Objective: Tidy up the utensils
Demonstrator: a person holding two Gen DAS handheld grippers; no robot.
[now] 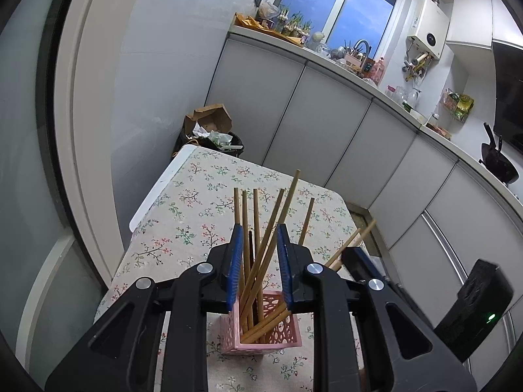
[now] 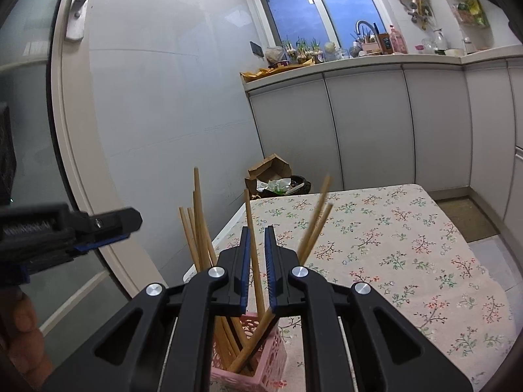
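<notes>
Chopsticks (image 1: 261,261) stand bunched in a pink lattice holder (image 1: 261,330) on the table (image 1: 183,215), which wears a floral cloth. From the left wrist view, the left gripper (image 1: 260,238) hangs just above and behind the holder, pointing down over it. Its blue-padded fingers (image 1: 236,261) stand apart, and several chopsticks rise through the gap between them; the pads do not press on any stick, so the jaws are open and hold nothing. Two more chopsticks lean out to the right past the right-hand finger, and others fan upward beyond the fingertips.

In the right wrist view, the right gripper (image 2: 257,232) sits close over the same holder (image 2: 258,359), which lies below and just ahead of its fingertips. Its jaws are narrowly parted. One chopstick (image 2: 253,261) stands upright in the slot between the blue pads, with a sliver of space on each side, so it is between them but not clamped. A second stick crosses low under the right pad. Other chopsticks lean away to the left of the fingers, and two tilt off to the right, slightly blurred.

The left gripper also shows at the left edge of the right wrist view, level with the chopstick tops, and a person's hand (image 2: 23,330) appears below it in the corner.
</notes>
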